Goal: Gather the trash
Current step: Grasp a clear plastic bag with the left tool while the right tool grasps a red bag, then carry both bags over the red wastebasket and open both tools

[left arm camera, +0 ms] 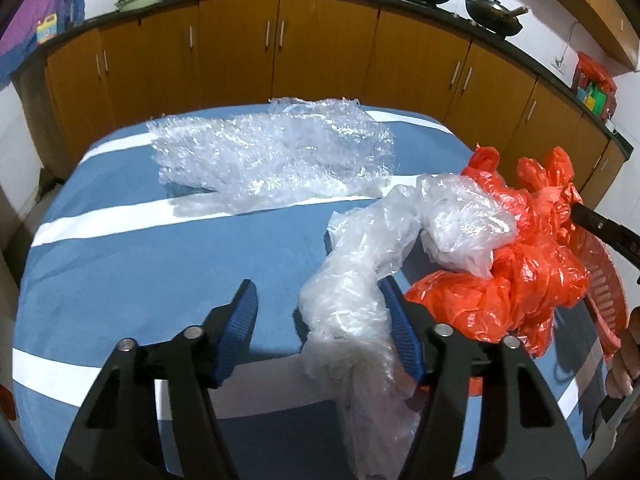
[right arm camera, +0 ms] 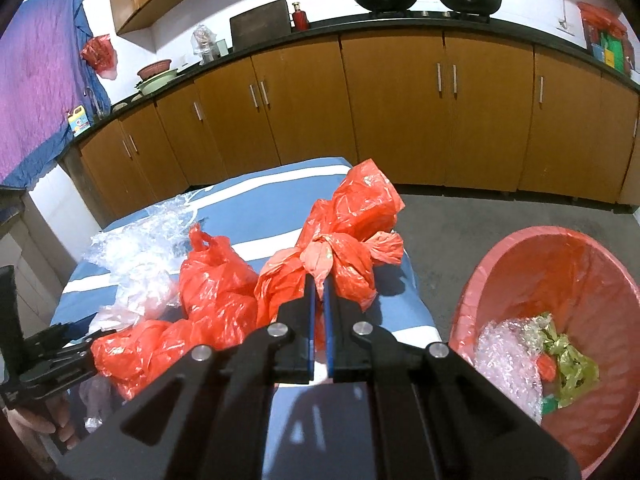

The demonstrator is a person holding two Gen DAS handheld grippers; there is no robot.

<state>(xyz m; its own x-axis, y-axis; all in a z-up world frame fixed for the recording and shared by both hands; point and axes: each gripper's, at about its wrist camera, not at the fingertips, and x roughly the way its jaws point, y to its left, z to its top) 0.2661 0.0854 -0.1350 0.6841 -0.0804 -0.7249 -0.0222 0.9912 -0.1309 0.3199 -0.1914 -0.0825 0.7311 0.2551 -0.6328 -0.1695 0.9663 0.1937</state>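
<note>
A crumpled clear plastic bag [left arm camera: 352, 320] lies on the blue-and-white striped table cloth [left arm camera: 140, 264] between the blue pads of my left gripper [left arm camera: 318, 286]. It rests against the right pad while the left pad stands apart from it, so the jaws are open. My right gripper [right arm camera: 319, 280] is shut on a knotted red plastic bag [right arm camera: 352, 220] at the table's right edge. A second red bag [right arm camera: 216, 280] sits just left of it. In the left wrist view the red bags [left arm camera: 532, 272] bunch beside the right gripper [left arm camera: 592, 220].
A sheet of bubble wrap [left arm camera: 272, 148] is spread across the far side of the table. A pink slotted bin [right arm camera: 560, 240] holding plastic scraps stands on the floor right of the table. Wooden cabinets [right arm camera: 400, 112] run behind. A hand [left arm camera: 620, 364] shows at the right edge.
</note>
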